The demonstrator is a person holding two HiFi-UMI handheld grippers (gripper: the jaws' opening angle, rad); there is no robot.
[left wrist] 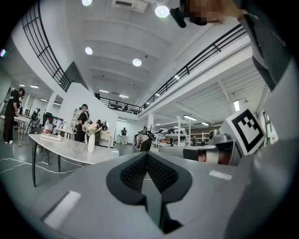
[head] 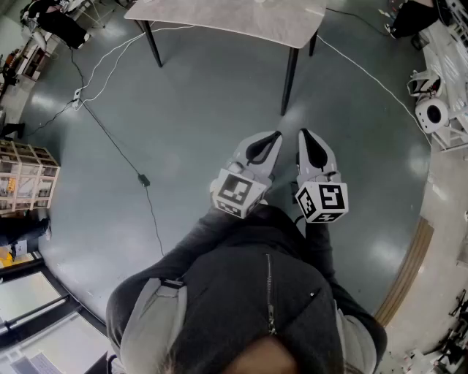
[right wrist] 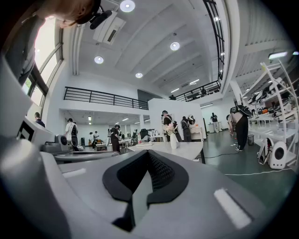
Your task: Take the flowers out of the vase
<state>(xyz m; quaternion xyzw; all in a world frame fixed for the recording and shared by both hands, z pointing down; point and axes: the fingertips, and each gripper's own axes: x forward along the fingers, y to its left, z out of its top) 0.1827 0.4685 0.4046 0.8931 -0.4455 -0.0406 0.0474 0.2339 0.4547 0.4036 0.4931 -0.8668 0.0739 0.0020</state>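
Two tools, the left gripper point(head: 276, 135) and the right gripper point(head: 303, 133), are held side by side in front of the person's dark jacket point(head: 248, 292). They point level over the grey floor point(head: 183, 109) toward a pale table point(head: 219, 18). Each has its jaws pressed together with nothing between them. On that table a white vase point(left wrist: 91, 143) stands upright with the flowers point(left wrist: 92, 129) in it, well apart from both tools.
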